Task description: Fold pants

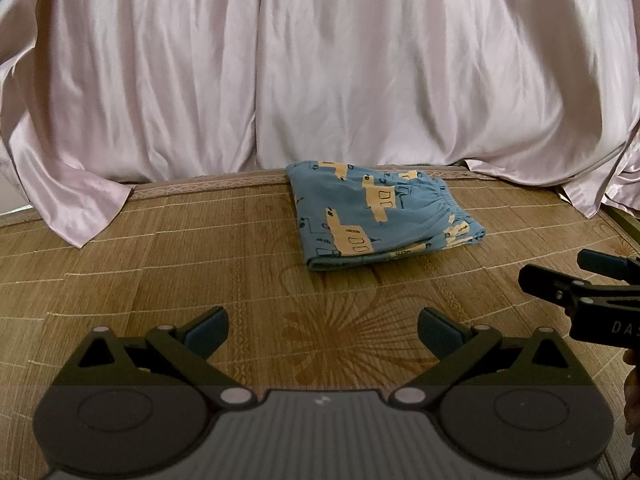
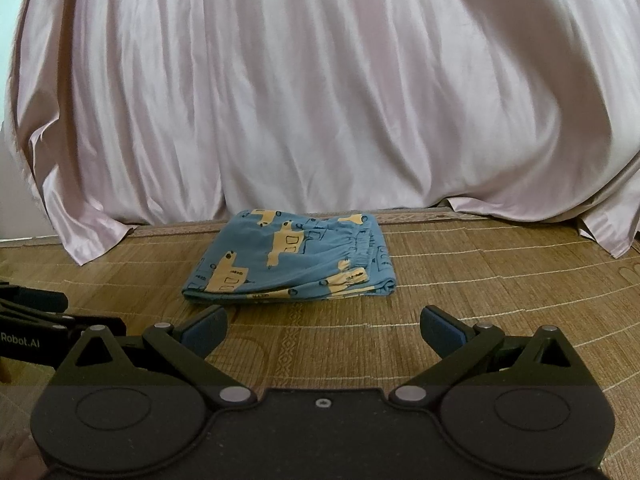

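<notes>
Both tools are spread wide and carry nothing: the left gripper (image 1: 322,330) and the right gripper (image 2: 323,330) hover side by side above the woven mat (image 1: 160,280). Ahead of each, well beyond the fingertips, the blue printed pants (image 2: 292,258) lie as a compact folded bundle near the pale satin drape (image 2: 320,100). Folding looks finished, so the sound move is probably a straight retreat, keeping clear of the stack and its loose elastic waistband edge.

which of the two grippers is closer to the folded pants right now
The right gripper: its open fingers sit just short of the pants. The left gripper has a wider strip of mat before them.
</notes>
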`<action>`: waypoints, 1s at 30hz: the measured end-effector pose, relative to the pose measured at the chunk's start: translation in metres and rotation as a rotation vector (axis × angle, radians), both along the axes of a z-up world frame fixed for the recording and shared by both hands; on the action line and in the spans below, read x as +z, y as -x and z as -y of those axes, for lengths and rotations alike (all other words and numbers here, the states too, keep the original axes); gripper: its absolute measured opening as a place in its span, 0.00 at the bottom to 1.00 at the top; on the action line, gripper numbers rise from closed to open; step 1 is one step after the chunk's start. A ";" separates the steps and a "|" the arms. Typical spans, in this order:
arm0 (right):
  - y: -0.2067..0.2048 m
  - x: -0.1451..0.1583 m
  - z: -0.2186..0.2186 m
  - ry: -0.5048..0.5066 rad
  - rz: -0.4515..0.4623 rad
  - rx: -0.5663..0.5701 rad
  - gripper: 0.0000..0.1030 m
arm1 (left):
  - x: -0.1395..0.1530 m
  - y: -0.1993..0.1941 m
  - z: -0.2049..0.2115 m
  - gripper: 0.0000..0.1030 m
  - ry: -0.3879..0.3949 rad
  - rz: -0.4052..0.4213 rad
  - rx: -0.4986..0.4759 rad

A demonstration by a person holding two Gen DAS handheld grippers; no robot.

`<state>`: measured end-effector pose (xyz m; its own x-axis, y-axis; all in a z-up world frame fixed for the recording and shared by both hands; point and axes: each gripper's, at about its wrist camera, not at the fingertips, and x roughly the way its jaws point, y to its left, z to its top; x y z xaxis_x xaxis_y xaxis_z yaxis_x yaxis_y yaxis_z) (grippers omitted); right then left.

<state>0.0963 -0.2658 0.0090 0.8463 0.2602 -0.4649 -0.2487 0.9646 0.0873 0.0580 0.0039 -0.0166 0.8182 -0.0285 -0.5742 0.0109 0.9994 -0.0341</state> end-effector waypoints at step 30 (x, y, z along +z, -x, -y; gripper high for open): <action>-0.001 -0.003 0.000 0.011 -0.019 0.017 0.99 | 0.003 -0.003 0.003 1.00 0.018 -0.064 -0.039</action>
